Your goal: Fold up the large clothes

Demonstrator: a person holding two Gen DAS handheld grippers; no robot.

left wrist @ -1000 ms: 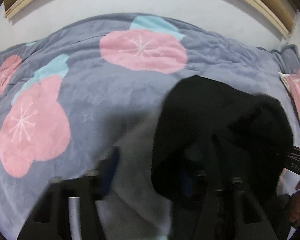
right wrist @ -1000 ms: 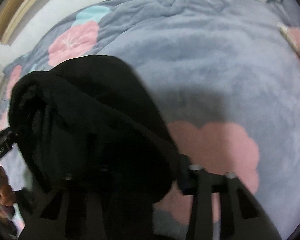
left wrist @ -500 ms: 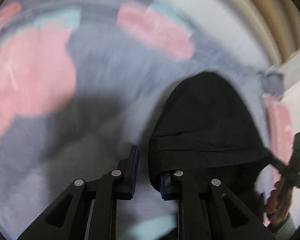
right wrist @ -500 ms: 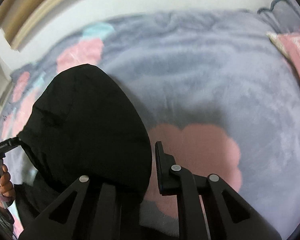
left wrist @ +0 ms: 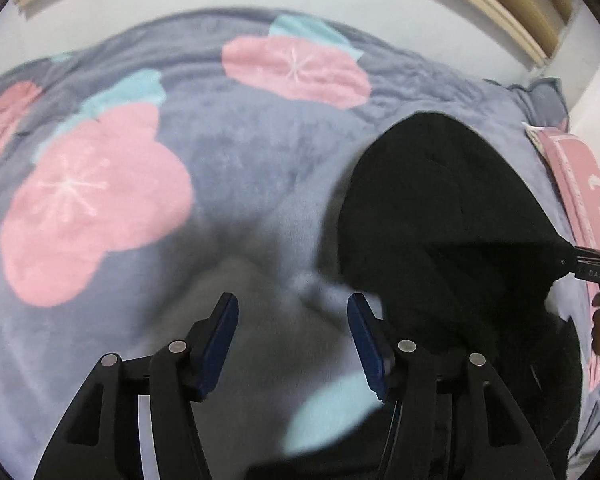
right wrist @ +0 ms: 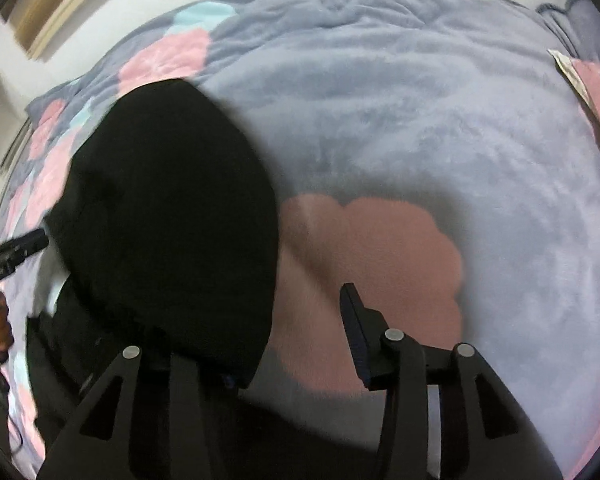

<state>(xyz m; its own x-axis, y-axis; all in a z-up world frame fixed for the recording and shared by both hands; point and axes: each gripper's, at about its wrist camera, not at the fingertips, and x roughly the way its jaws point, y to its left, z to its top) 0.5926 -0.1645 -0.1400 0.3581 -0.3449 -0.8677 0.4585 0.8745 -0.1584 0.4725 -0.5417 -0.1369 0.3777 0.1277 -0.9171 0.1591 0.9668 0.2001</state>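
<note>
Black garment [left wrist: 452, 232] heaped in a dark mound on the bed, on top of the grey blanket [left wrist: 240, 152] with pink flowers, probably laid there to get a soft, wide surface for folding. Sits to the right in the left wrist view and to the left in the right wrist view, so between the two tools. Left claw [left wrist: 292, 332] released, blue pads spread, nothing between them; right finger just beside the cloth's near edge, possibly brushing it. Right claw [right wrist: 292, 340] also parted, with the left finger hidden under the garment's overhang and the right finger bare over a pink flower; no grip evident, though cloth resting on the hidden finger cannot be ruled out.

Judged as a pause between grips: both tools freed, likely for a new hold on an edge or corner. Garment's rounded far edge clear against the blanket; near edge lost under the tools. Plenty of open blanket far and left of the mound, and far and right too. Pink pillow [left wrist: 576, 184] at the right edge of the bed, near the garment, limiting spread that way.
</note>
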